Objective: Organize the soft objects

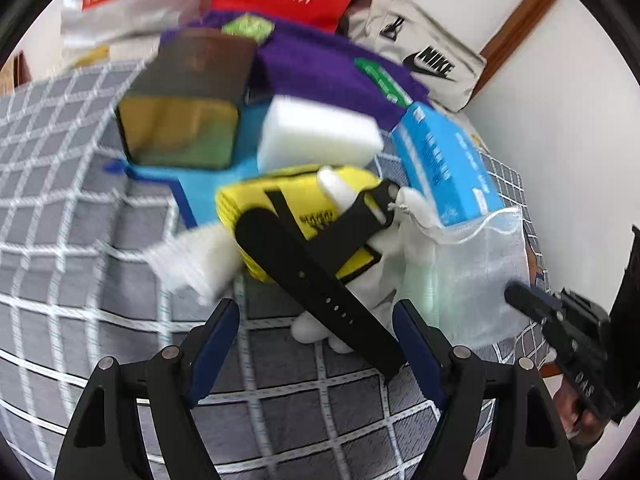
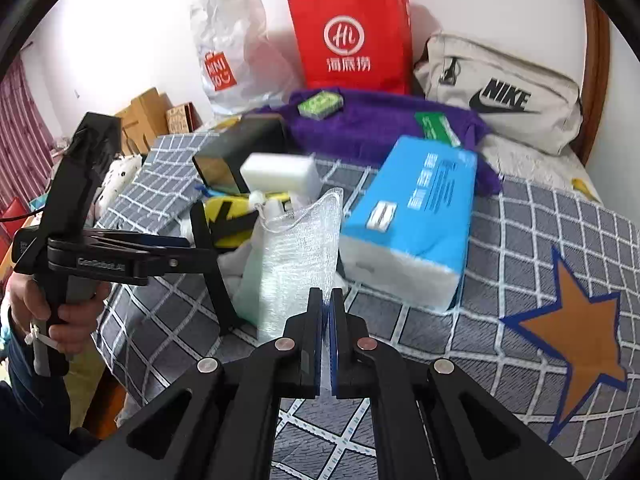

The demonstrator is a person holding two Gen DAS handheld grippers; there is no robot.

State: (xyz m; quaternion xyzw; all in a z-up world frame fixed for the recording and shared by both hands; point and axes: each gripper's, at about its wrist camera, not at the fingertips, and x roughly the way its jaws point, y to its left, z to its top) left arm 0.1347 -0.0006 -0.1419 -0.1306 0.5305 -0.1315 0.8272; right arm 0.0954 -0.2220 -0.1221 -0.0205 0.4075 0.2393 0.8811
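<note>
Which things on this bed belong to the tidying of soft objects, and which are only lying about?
Belong to the job:
mesh bag, pinched in the shut right tool
white sponge
tissue pack
purple towel
open left tool

Lying about:
red paper bag
Nike bag
black strap

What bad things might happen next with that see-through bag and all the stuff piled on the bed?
The right gripper pinches only the edge of the mesh bag, so the thin fabric may slip out or snag. The bag touches the pile, so pulling might drag the tissue pack or topple the sponge. The open left gripper could catch the black strap.
</note>
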